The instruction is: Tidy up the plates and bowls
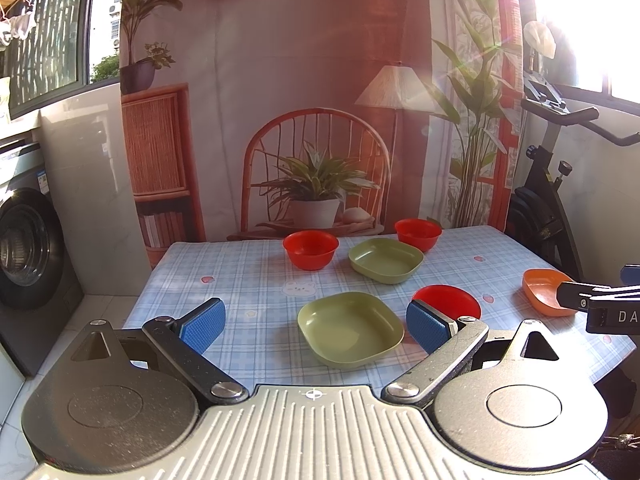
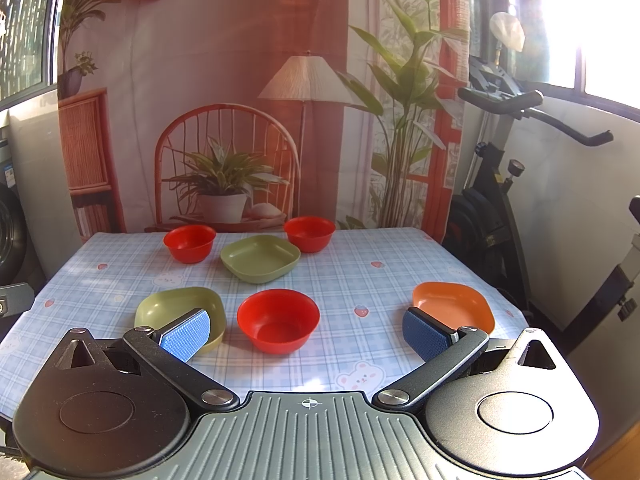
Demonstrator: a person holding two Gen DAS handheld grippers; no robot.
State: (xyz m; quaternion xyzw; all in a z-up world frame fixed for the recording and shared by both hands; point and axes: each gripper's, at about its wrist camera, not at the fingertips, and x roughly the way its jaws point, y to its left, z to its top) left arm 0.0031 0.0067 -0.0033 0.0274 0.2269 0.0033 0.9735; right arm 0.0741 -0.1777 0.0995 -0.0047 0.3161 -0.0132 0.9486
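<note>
Table (image 2: 400,252) under a pale blue checked cloth, printed backdrop (image 2: 240,80) hung behind, exercise bike (image 2: 500,184) off to the right, washing machine (image 1: 28,248) at far left

Left gripper (image 1: 316,322) held above the near edge, jaws spread wide, nothing between them; blue pads (image 1: 202,324) framing the near green plate (image 1: 350,328) from above, not touching

Right gripper (image 2: 306,334) likewise held clear of the cloth, jaws wide apart and empty, near red bowl (image 2: 278,320) lying between them in view

Second green plate (image 2: 260,258) farther back at centre, flanked by two more red bowls: one to its left (image 2: 189,243), one to its right (image 2: 309,233), each just beside it

Orange plate (image 2: 452,306) alone near the right edge, well apart from the rest

All six dishes upright, separate, none stacked
</note>
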